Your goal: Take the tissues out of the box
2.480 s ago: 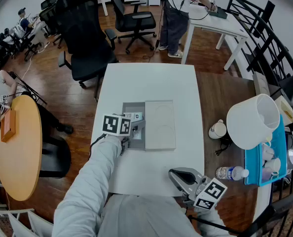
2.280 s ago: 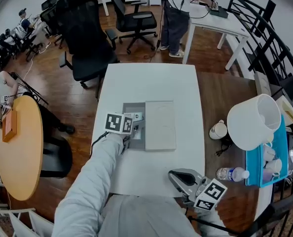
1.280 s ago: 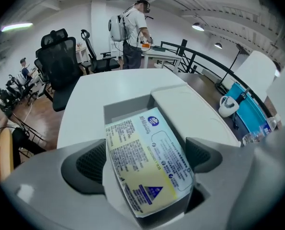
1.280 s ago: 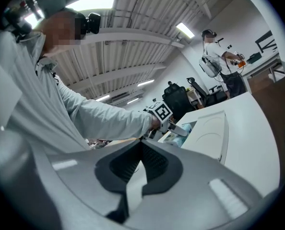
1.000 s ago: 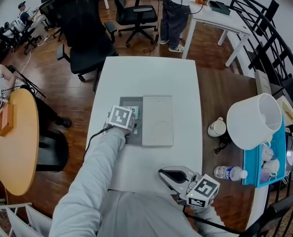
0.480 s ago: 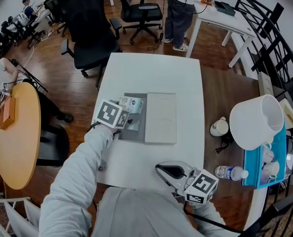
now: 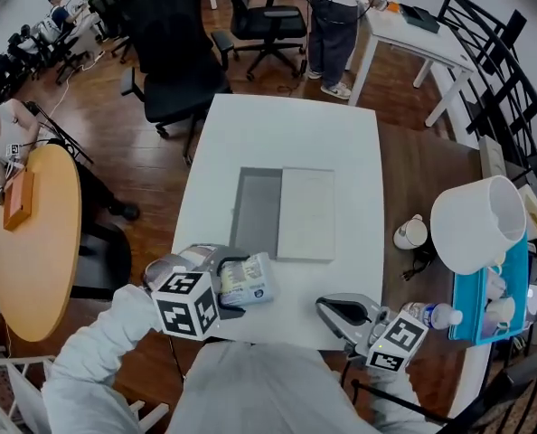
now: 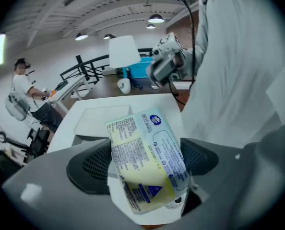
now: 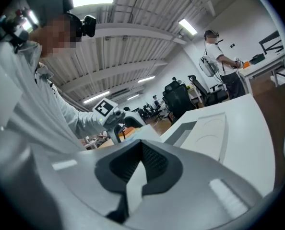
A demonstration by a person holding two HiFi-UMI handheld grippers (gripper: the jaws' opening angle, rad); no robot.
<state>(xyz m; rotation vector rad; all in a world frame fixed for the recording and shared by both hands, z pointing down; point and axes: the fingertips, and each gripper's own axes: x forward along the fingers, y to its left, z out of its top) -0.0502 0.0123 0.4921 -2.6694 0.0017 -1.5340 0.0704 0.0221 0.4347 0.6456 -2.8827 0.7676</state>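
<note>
A pack of tissues [image 7: 249, 279] with blue and yellow print hangs over the table's near left part, and my left gripper [image 7: 235, 284] is shut on it. In the left gripper view the pack [image 8: 145, 162] sits tilted between the two dark pads [image 8: 92, 164]. Farther out on the white table [image 7: 291, 129] lies the grey box [image 7: 258, 212], its inside bare, with its white lid [image 7: 306, 213] lying against its right side. My right gripper [image 7: 334, 309] rests at the near right edge, shut with nothing in it; its pads [image 9: 152, 164] meet in the right gripper view.
A large white lampshade [image 7: 478, 224], a paper cup [image 7: 411, 234], a water bottle [image 7: 428, 314] and a blue tray [image 7: 514, 283] crowd the brown desk at the right. Black office chairs [image 7: 174, 52] stand beyond the table. A round wooden table [image 7: 29, 242] is at the left.
My left gripper has lifted the tissue pack out of the grey box and drawn it back to the near left of the table. The right gripper has barely moved.
</note>
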